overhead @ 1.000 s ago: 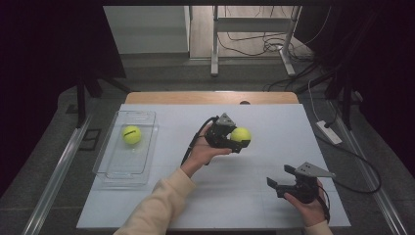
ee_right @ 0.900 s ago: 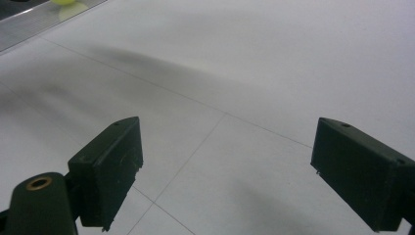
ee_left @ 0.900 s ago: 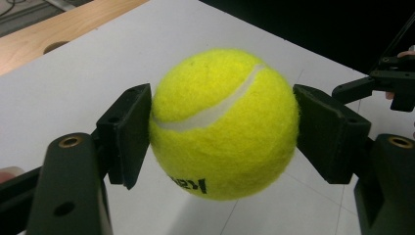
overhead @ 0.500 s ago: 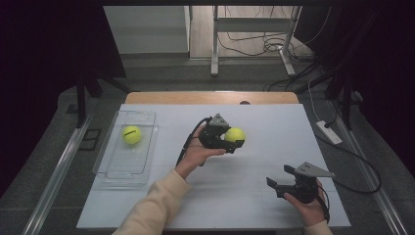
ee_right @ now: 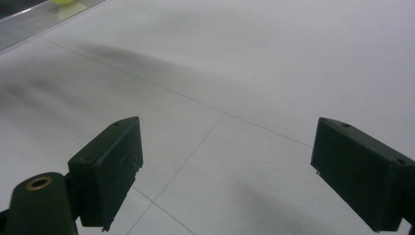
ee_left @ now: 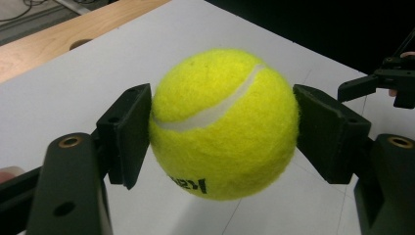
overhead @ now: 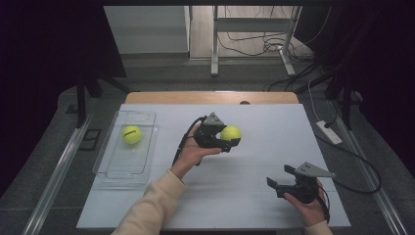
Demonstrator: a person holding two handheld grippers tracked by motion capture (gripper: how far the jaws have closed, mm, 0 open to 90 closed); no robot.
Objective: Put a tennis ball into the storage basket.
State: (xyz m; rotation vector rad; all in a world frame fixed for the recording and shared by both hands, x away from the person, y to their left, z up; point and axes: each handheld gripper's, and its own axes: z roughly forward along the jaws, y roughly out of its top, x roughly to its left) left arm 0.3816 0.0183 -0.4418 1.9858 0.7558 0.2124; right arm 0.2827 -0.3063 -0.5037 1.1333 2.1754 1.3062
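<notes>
1. Tennis ball (ee_left: pixel 224 122) sits clamped between the two black jaws of the left gripper (ee_left: pixel 222 129), and in the left gripper view we see a pad pressed against each side of its yellow felt.
2. We read black printing low on the ball in the left gripper view, upside down and partly cut off by the curve; the letters are too incomplete for us to give a brand.
3. A white seam curves across the upper face of the ball, from the left pad up toward the upper right.
4. In the high view we find the same ball (overhead: pixel 230 133) just right of centre, held above the white table (overhead: pixel 254 196) by the left gripper (overhead: pixel 229 139), with the hand (overhead: pixel 193 152) beneath it.
5. We see a second tennis ball (overhead: pixel 131 134) at the left of the high view, lying in the far end of a clear plastic tray (overhead: pixel 115 169); a dark mark on it is too small to read.
6. The right gripper (overhead: pixel 278 182) rests at the lower right of the high view, well apart from the held ball.
7. In the right gripper view its jaws stand wide apart with bare table between them (ee_right: pixel 226 161).
8. A wooden edge (overhead: pixel 210 97) runs along the far side of the table.
</notes>
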